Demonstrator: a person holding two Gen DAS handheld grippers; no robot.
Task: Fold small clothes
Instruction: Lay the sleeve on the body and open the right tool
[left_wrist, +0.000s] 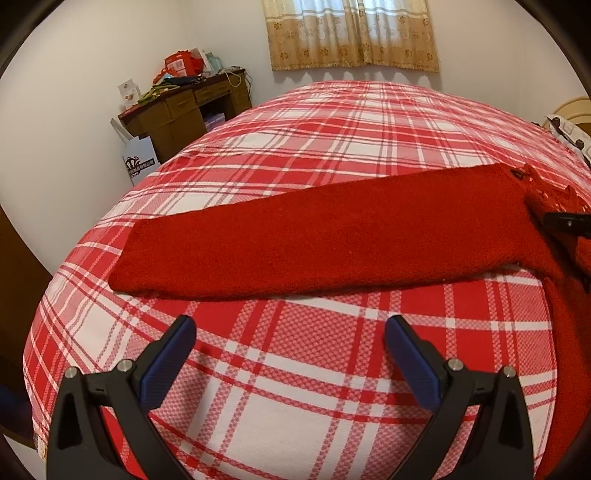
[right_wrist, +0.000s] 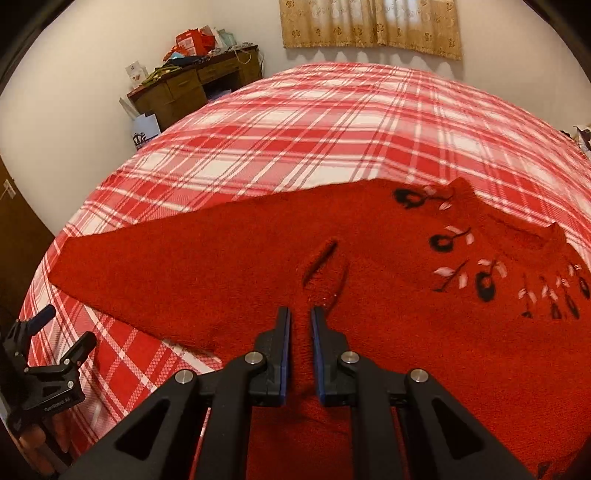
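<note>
While left gripper (left_wrist: 290, 334) gapes, right gripper (right_wrist: 301, 317) pinches sweater (right_wrist: 258, 258)

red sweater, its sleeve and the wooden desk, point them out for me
red sweater (right_wrist: 406, 295): right wrist view, on the chest below the flower pattern
sleeve (left_wrist: 314, 240): left wrist view, on the middle of the outstretched sleeve
wooden desk (left_wrist: 173, 110): left wrist view, on the drawer front

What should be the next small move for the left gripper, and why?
Probably move the left gripper forward to the cuff end of the sleeve. Its jaws are wide open over bare bedspread, short of the sleeve, while the right gripper already pinches the red sweater.
</note>
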